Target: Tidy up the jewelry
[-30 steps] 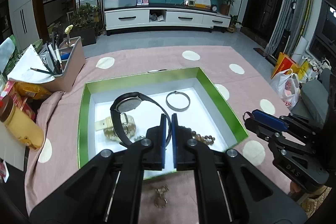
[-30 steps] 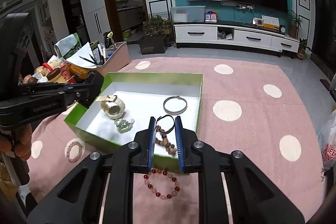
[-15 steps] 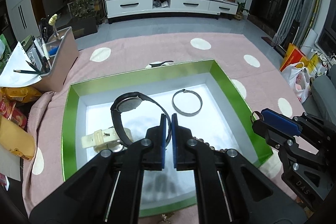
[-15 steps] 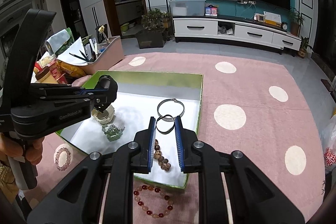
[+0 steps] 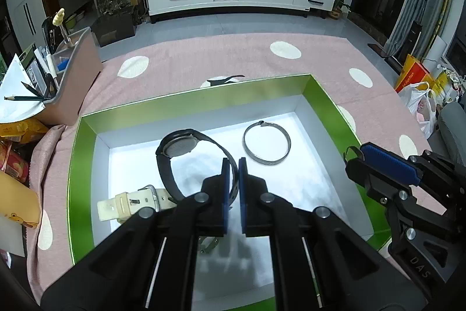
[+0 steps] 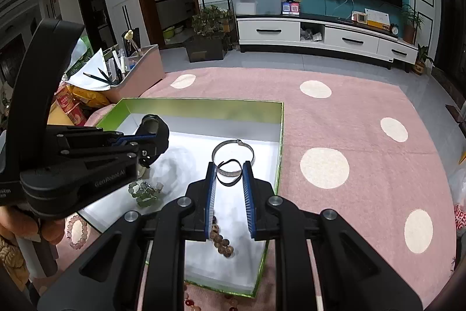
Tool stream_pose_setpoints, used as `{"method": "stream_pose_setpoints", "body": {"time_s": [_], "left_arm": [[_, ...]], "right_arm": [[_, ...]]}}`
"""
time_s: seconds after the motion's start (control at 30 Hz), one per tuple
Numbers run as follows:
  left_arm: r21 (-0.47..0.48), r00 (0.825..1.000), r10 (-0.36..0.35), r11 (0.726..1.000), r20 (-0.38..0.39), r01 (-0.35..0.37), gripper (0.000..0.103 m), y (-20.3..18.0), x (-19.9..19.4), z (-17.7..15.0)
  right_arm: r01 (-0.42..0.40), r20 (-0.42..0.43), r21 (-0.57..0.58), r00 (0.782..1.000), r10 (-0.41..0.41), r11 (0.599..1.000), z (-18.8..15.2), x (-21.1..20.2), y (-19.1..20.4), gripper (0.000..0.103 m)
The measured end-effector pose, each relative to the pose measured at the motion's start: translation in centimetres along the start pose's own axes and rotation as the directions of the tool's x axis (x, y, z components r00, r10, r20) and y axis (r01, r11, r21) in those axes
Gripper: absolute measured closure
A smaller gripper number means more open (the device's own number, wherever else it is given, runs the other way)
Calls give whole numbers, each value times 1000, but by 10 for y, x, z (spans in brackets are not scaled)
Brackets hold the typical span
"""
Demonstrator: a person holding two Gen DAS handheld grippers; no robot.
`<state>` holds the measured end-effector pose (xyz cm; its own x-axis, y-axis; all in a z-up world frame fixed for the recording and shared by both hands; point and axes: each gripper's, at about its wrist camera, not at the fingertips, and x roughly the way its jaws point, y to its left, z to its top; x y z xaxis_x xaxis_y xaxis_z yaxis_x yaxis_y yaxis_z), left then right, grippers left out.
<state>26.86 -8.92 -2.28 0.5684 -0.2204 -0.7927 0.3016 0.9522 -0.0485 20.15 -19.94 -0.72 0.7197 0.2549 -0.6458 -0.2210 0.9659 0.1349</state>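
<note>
A green box (image 5: pixel 87 124) with a white floor sits on the pink cloth. My left gripper (image 5: pixel 234 165) is shut on the strap of a black watch (image 5: pixel 180 146) and holds it over the box; it also shows in the right wrist view (image 6: pixel 151 136). My right gripper (image 6: pixel 230 169) is shut on a thin black ring (image 6: pixel 230 172) above the box (image 6: pixel 279 136). In the box lie a silver bangle (image 5: pixel 266 143), a cream watch (image 5: pixel 131 201), a green trinket (image 6: pixel 144 193) and brown beads (image 6: pixel 222 245).
A pink bead bracelet (image 6: pixel 76 228) lies on the cloth left of the box and red beads (image 6: pixel 189 303) lie at its near edge. A pink organiser (image 5: pixel 67 77) with pens and snack packets stand at the left. The cloth (image 6: pixel 349 121) stretches right.
Both grippers moved forward over the box, carrying the black watch and the black ring. The box now looks larger and nearer in both views.
</note>
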Motion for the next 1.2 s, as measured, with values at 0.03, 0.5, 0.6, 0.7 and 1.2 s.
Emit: {"method": "stream_pose_setpoints", "body": {"time_s": [0.03, 0.5, 0.6, 0.7, 1.2], "left_arm": [[-1, 1000, 0, 1000, -2, 0, 97, 0, 1, 0], [3, 1000, 7, 1000, 16, -8, 85, -1, -6, 0], [8, 999, 9, 1000, 32, -9, 75, -3, -15, -1], [11, 999, 13, 1000, 46, -13, 67, -5, -26, -3], [6, 995, 21, 1000, 93, -21, 19, -12, -87, -41]], "right_arm": [[1, -2, -1, 1000, -1, 1000, 1, 1, 0, 85], [1, -13, 22, 1000, -1, 1000, -1, 2, 0, 71], [-2, 1, 29, 1000, 2, 1000, -2, -6, 0, 69], [-8, 12, 35, 1000, 8, 999, -5, -17, 0, 67], [23, 67, 98, 997, -29, 995, -38, -89, -7, 27]]}}
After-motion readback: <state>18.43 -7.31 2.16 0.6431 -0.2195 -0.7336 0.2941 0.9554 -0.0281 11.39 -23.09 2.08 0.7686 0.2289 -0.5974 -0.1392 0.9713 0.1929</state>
